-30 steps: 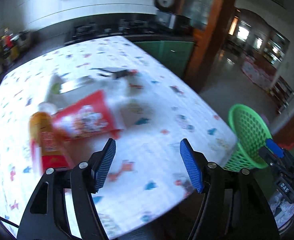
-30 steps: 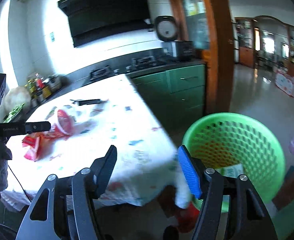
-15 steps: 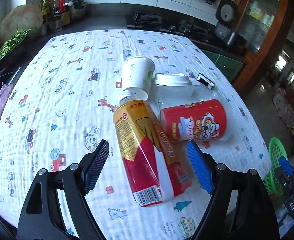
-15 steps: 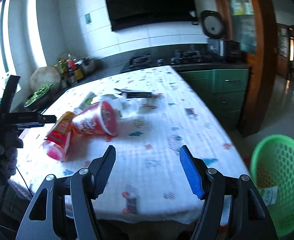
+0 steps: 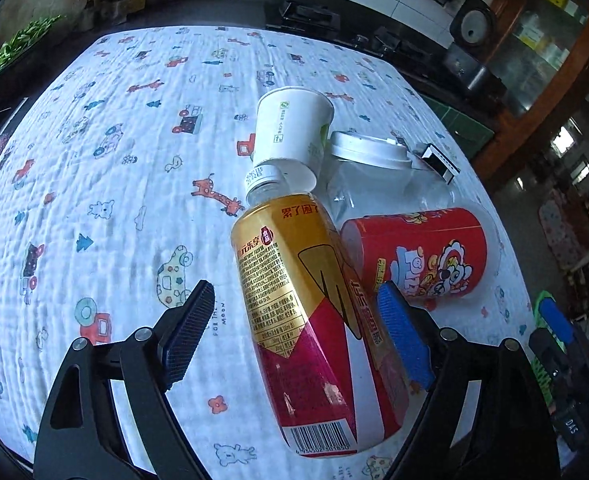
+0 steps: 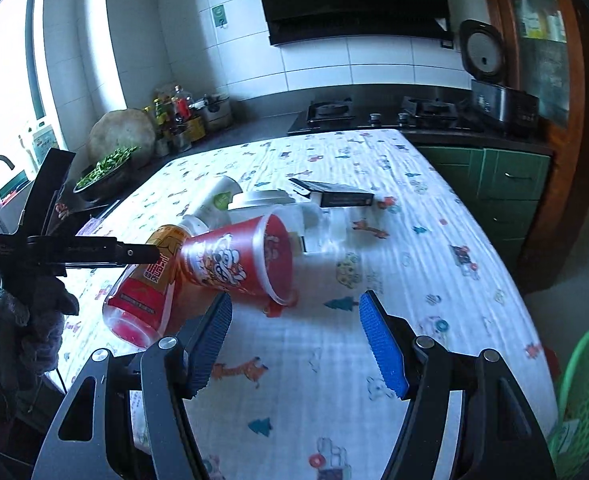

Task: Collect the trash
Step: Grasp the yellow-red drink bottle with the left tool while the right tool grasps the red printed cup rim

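In the left wrist view, the left gripper (image 5: 296, 328) hangs over the near right part of the table (image 5: 94, 152), its jaws apart and opening around a yellow-and-red bottle (image 5: 302, 320) that lies on its side between them; the pads do not press on it yet. Just right of the bottle lies a red cup (image 5: 422, 256), and beyond them a white paper cup (image 5: 290, 132) on its side and a clear jar (image 5: 378, 188) with a white lid, all touching or nearly so in one heap. A small dark box (image 5: 438, 160) lies just past the jar. A sliver of green basket (image 5: 540, 308) shows at the far right edge, off the table. In the right wrist view, the right gripper (image 6: 294, 340) hovers above bare cloth near the red cup (image 6: 238, 264), jaws apart and empty. The bottle (image 6: 150, 284) sits to the left with the left gripper (image 6: 74, 254) over it, held by a gloved hand (image 6: 18, 332). The basket (image 6: 586, 392) stands low at the right and seems to hold some paper. Judging by the heap, most of the trash is not yet collected, and the bottle looks likely to go first.
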Tool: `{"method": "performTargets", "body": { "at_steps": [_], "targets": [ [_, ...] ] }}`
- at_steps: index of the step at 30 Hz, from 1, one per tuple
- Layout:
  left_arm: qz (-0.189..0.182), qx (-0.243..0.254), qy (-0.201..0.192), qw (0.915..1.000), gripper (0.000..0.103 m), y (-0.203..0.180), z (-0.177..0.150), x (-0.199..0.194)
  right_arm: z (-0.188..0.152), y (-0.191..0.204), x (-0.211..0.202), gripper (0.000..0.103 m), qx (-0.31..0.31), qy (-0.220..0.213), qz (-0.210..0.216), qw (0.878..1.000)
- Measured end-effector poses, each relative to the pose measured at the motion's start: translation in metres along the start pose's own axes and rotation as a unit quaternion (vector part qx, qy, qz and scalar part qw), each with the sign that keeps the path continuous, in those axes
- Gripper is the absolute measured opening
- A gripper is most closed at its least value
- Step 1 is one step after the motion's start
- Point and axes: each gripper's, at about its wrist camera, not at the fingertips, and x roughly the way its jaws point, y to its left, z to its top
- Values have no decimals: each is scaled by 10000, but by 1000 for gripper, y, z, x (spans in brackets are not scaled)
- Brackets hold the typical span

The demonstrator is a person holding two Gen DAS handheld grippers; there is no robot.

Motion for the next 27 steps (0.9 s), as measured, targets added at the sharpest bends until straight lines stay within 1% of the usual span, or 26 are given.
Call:
{"method": "performTargets", "body": {
  "at_steps": [3,6,9,13,14,19,20,25,27],
  "targets": [
    [1,-62,102,9999,83,3,1,9,4,3,11,64,-42,58,66,10000],
    [-157,-145,178,9996,83,6,0,15,7,4,21,64,-31,127,141,9998],
    [-274,-110,195,9994,83,6,0,18,10,3,32,64,-11,185,214,9996],
    [-581,-102,305,9978,74,6,1,22,13,3,42,64,4,255,263,9993],
    [-645,-130,348,9972,74,7,1,24,13,3,45,63,-5,275,288,9992],
    [-705,-97,390,9967,73,8,1,25,16,9,56,59,-119,318,364,9988],
    [-709,-90,399,9966,73,9,1,26,17,10,58,57,-143,330,387,9986],
    [-664,-24,469,9967,75,8,5,28,21,15,73,52,-213,399,498,9977],
    [-654,6,483,9967,75,8,7,28,23,14,81,49,-166,434,614,9970]
  ]
}}
